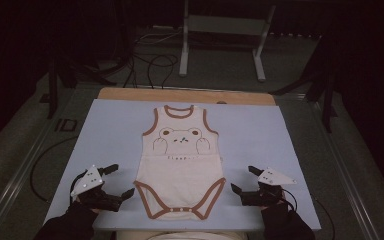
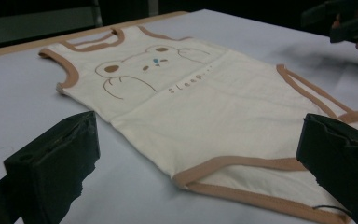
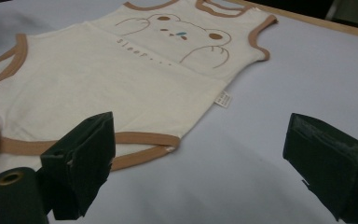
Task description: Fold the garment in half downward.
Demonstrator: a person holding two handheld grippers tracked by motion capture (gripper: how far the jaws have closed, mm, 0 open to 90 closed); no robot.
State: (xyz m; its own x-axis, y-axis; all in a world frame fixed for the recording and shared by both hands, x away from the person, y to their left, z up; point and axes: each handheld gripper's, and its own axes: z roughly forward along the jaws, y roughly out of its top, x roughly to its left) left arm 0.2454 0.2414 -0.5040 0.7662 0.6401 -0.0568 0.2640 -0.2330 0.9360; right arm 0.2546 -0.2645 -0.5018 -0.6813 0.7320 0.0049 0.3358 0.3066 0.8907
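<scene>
Bodysuit: cream sleeveless cotton baby bodysuit (image 1: 180, 172) with brown binding, a printed bear face and the word "Sleep"; lies flat and face up, neck towards the far edge, crotch snaps towards the person.
Location: middle of the pale blue soft mat (image 1: 260, 135), which covers a wooden tabletop (image 1: 130, 93) showing along the far edge.
Left gripper: black two-jaw gripper (image 1: 114, 181) resting on the mat just beside the garment's left leg opening, apart from the fabric; jaws stand wide, nothing between them.
Right gripper: black two-jaw gripper (image 1: 245, 179) on the mat near the right leg opening, not touching it; jaws wide, empty.
Side label: small white tag (image 3: 223, 99) at the right seam, near the waist crease.
Risk, single layer: judged likely if a jaw slides under only the top ply at a leg hem; the front would lift and the back stay down.
Risk, mat catch: soft mat may be pinched with the binding if a jaw digs in.
Risk, skew: uneven pull from the two sides would drag the garment off centre and wrinkle it.
Risk, slip: thin brown binding (image 2: 242, 163) offers little purchase; a shallow bite may let go.
</scene>
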